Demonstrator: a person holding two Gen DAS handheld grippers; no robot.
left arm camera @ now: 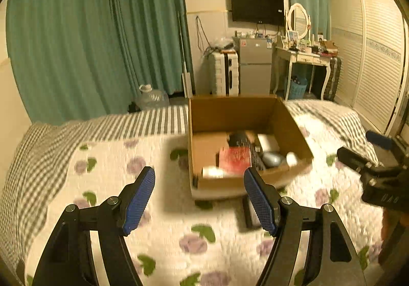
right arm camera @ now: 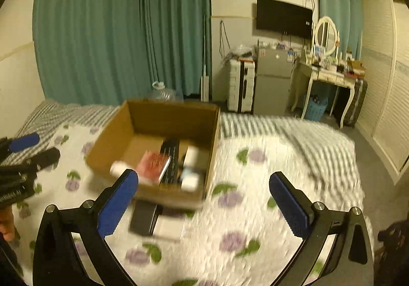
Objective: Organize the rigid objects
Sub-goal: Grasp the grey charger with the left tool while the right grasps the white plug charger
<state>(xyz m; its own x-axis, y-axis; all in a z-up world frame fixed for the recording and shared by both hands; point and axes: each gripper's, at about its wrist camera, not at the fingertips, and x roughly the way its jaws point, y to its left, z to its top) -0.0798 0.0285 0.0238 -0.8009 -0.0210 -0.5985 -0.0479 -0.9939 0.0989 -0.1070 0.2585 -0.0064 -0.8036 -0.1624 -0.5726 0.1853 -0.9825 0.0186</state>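
An open cardboard box (left arm camera: pixel 196 117) (right arm camera: pixel 217 132) stands on the bed. It holds a red booklet (left arm camera: pixel 234 159) (right arm camera: pixel 153 162), a long black box (left arm camera: pixel 246 145) (right arm camera: pixel 170 158), white bottles (left arm camera: pixel 212 172) and a grey-blue round object (left arm camera: pixel 272 158). A flat dark and white box (right arm camera: pixel 153 222) (left arm camera: pixel 249 212) lies on the quilt in front of the cardboard box. My left gripper (left arm camera: pixel 199 199) is open and empty, hovering above the quilt short of the box. My right gripper (right arm camera: pixel 204 203) is open and empty, above the flat box. Both views are motion-blurred.
The bed has a floral quilt (left arm camera: pixel 179 222) over a striped sheet (left arm camera: pixel 143 119). Beyond it are green curtains (left arm camera: pixel 76 43), a water jug (left arm camera: pixel 152 96), a small fridge (left arm camera: pixel 255 66), a dressing table (left arm camera: pixel 304 58) and a louvred wardrobe (left arm camera: pixel 378 56).
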